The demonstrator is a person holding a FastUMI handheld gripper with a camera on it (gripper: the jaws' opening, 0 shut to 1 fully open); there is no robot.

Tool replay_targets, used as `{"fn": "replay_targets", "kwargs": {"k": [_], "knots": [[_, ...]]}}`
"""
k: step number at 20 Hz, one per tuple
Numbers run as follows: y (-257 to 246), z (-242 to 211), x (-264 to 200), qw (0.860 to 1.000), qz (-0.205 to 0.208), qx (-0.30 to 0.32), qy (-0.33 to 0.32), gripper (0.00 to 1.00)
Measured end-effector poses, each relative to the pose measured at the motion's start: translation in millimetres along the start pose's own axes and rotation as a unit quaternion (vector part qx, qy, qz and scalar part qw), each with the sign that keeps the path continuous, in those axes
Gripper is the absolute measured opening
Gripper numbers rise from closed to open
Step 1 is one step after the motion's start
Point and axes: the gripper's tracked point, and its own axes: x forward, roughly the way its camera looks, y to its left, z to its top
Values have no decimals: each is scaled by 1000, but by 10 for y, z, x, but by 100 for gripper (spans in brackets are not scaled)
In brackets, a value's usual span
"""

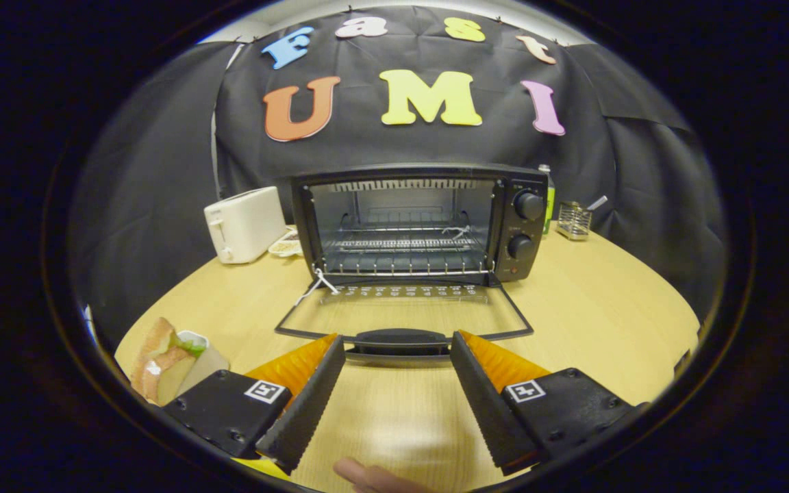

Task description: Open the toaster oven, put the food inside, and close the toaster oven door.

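Wooden desk (pixel 593 322): pale, rounded surface that carries everything in the gripper view.
Toaster oven (pixel 422 222): dark box at the far middle of the desk, two round knobs (pixel 526 224) on its right panel, wire rack (pixel 405 250) bare inside.
Oven door (pixel 401 311): glass, folded all the way down toward the viewer, its dark handle (pixel 401 340) lying just ahead of the fingertips, apart from them.
Hand-held gripper (pixel 398 356): fingers spread wide, nothing between them; desk wood shows in the gap.
Food (pixel 165 356): a sandwich, bread with something green showing, sits near left on the desk, just beside the left finger, not touched.
Person: a fingertip (pixel 367 476) shows at the near edge, below the fingers.
Other things: a white toaster (pixel 244 224) left of the oven with a small plate (pixel 286 244) beside it; a wire caddy (pixel 574 220) and a green bottle (pixel 547 198) at far right.
Step in hand: opening looks done; the oven stands ready and the food is not yet picked up.
Next move: likely a swing left and down to straddle the sandwich, closing gently so the bread is not crushed, then lifting over the lowered door onto the rack.
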Motion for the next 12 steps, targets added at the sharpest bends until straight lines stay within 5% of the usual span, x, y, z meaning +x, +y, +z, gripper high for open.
{"fn": "replay_targets", "kwargs": {"k": [7,12], "knots": [[675,238,-505,992,116,-35,27,100],[1211,134,-753,968,212,-30,128,100]]}}
